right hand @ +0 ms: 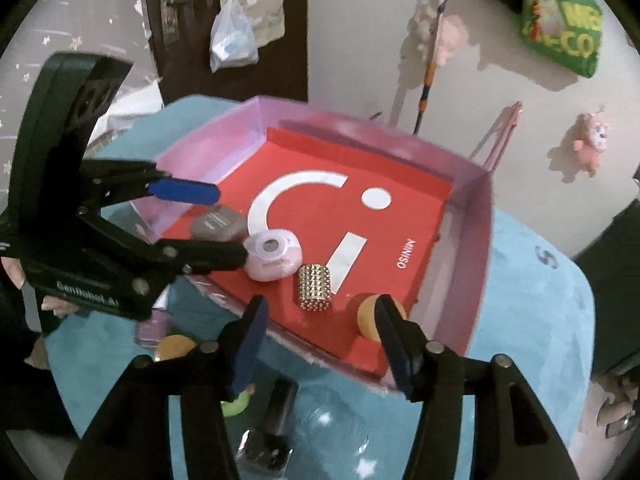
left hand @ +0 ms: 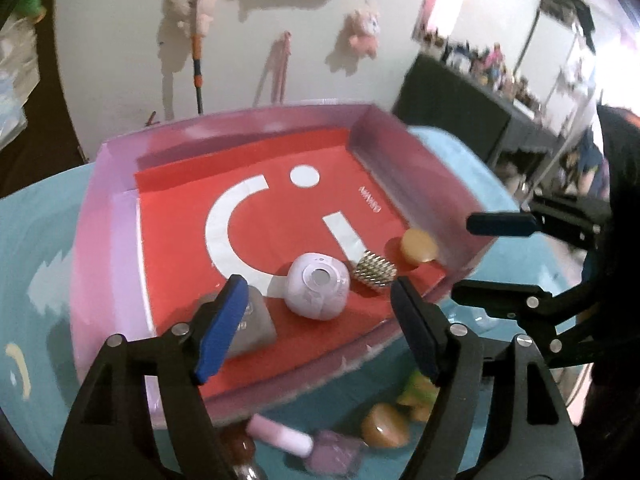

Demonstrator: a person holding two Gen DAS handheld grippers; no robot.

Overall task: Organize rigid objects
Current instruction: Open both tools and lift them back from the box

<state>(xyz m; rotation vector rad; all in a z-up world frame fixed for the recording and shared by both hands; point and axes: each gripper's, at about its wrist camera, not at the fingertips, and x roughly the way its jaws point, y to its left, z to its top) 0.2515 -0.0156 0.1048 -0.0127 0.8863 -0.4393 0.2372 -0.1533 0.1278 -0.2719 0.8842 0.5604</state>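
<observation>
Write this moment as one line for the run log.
left gripper: open, empty | right gripper: open, empty | box: four items | table: items remain

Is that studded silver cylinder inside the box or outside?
Inside: the studded silver cylinder lies on the pink box's red floor, between its walls.

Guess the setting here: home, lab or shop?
Likely a home bedroom: plush toys hang on the wall, a plastic bag hangs on a door, and figurines crowd a shelf.

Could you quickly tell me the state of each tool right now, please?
Left tool: open, holding nothing.
Right tool: open, holding nothing.
</observation>
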